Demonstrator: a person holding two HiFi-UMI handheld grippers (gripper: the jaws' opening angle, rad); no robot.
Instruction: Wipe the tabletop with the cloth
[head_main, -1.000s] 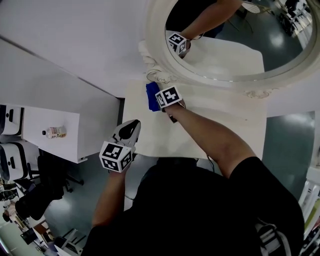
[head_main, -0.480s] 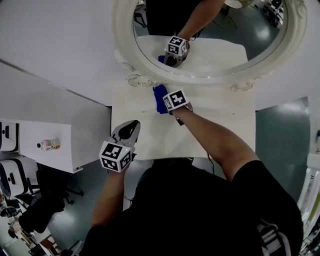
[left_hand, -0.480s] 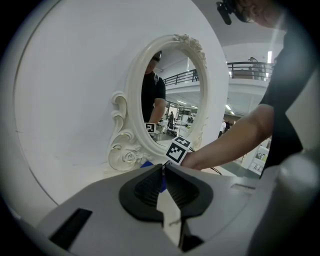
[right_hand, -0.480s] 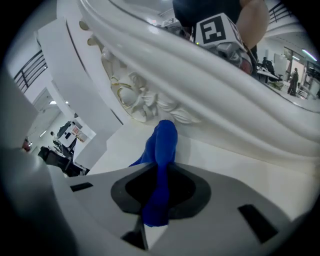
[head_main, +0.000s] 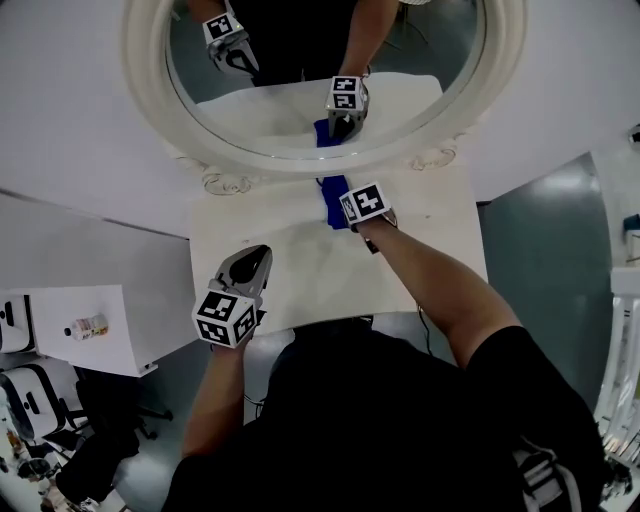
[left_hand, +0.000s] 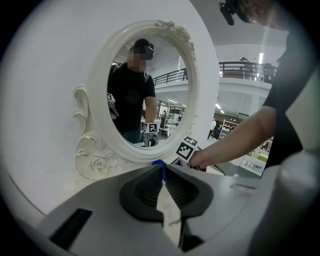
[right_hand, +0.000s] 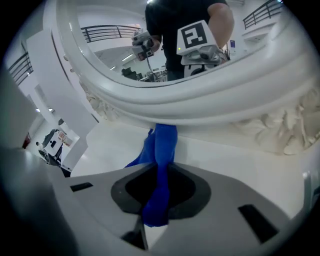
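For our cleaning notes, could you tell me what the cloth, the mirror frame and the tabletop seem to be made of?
The cloth: soft matte blue fabric, perhaps microfibre; it bunches and folds.
The frame: moulded plaster or resin, I'd guess, glossy cream-white; relief scrolls catch highlights.
The tabletop: smooth, pale, faintly satin, likely laminate or painted board; no grain shows.

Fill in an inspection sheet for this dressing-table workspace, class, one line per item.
Surface: white rectangular tabletop.
Job's things: blue cloth bunched at the back, below the mirror frame.
Clutter: nothing seen.
Grippers: right gripper shut on the cloth; left gripper shut, empty, near the front-left edge.
Cables: thin dark lead by the right forearm.
Surroundings: ornate white mirror behind; small bottle on a side counter; grey floor.
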